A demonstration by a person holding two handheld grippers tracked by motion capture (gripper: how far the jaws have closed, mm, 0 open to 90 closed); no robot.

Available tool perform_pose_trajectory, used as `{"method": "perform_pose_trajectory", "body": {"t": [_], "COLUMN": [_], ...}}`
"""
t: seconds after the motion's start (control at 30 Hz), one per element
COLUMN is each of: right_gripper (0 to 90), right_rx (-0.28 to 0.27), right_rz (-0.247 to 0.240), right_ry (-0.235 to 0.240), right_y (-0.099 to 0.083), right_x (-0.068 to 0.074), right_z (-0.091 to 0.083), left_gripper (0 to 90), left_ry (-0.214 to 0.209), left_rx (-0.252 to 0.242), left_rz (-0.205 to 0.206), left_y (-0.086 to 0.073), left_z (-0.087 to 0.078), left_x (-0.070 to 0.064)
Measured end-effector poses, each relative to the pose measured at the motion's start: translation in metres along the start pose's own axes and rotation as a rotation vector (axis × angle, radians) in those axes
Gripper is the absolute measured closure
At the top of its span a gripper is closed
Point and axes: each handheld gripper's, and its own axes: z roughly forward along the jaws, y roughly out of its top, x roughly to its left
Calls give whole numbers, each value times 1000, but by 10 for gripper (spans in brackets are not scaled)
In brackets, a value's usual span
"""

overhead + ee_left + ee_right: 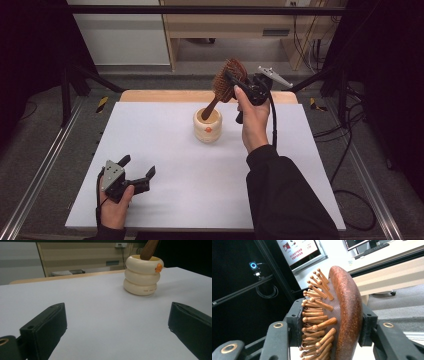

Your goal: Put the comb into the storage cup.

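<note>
A wooden hairbrush (pixel 226 80) with peg bristles stands tilted, its handle tip inside a cream ringed cup (pixel 207 125) at the table's middle back. My right gripper (pixel 235 81) is shut on the brush head, above and right of the cup. In the right gripper view the brush head (pixel 337 315) is clamped between both jaws, bristles facing left. My left gripper (pixel 138 172) rests open near the front left of the table, nothing between its jaws. In the left gripper view the cup (pixel 143 275) stands far ahead with the brush handle (pixel 149 248) in it.
A white sheet (pixel 165 150) covers the table, with a wooden edge (pixel 165 95) showing at the back. Metal rails (pixel 40 175) run along both sides. Cables (pixel 350 165) lie on the floor to the right. A cabinet (pixel 225 25) stands behind.
</note>
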Motion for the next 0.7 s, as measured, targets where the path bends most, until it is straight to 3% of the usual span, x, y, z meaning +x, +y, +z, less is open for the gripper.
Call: {"method": "perform_pose_trajectory", "body": {"t": [0.7], "right_gripper": [501], "right_rx": [42], "right_rz": [-24], "right_ry": [-21], "right_y": [-13], "right_x": [-7], "right_z": [8], "left_gripper": [19], "left_ry": [-2], "left_rx": [0], "left_rz": [0], "left_y": [0], "left_z": [0], "left_x": [0]}}
